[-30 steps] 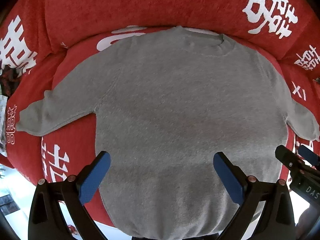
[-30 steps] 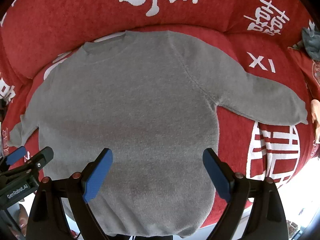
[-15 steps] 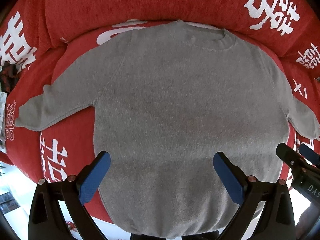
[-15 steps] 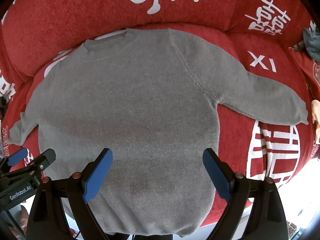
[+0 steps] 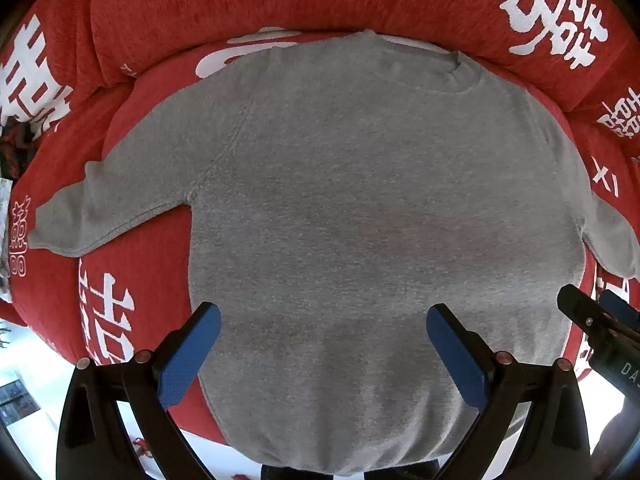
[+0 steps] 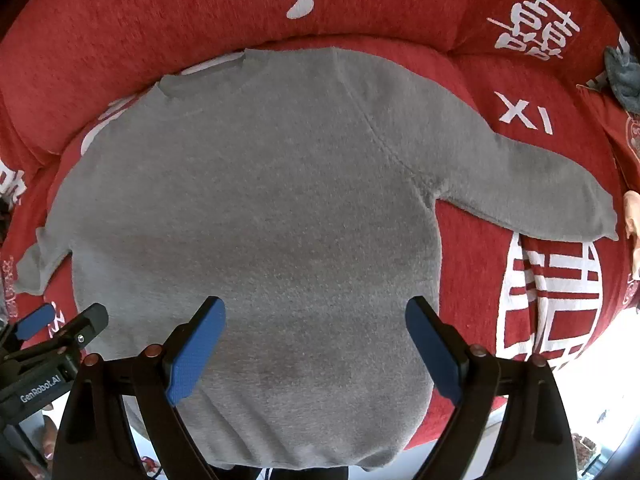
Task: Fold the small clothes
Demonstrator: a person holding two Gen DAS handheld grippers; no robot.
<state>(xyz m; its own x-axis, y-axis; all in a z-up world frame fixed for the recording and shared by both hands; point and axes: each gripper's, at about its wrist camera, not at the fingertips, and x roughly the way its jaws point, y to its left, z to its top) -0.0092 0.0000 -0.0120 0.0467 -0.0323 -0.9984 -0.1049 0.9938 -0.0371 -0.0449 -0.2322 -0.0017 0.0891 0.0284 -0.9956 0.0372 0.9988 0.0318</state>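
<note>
Red sofa cover (image 5: 280, 8), white characters | grey sweatshirt (image 5: 380, 208) flat ahead, sleeves out, hem nearest | left gripper (image 5: 324, 344), right gripper (image 6: 316, 336): both spread, empty, above hem | step: pre-fold | next, likely: pinch a sleeve (image 6: 532, 192), fold inward

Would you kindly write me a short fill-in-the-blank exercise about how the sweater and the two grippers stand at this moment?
1. The grey knit sweater lies spread flat on a sofa cover whose colour is ____.
2. Both sleeves are spread ____ from the body, not folded in.
3. The left gripper has blue-padded fingers that stand ____, holding nothing.
4. The right gripper holds ____.

Missing words: red; outward; open; nothing
</note>
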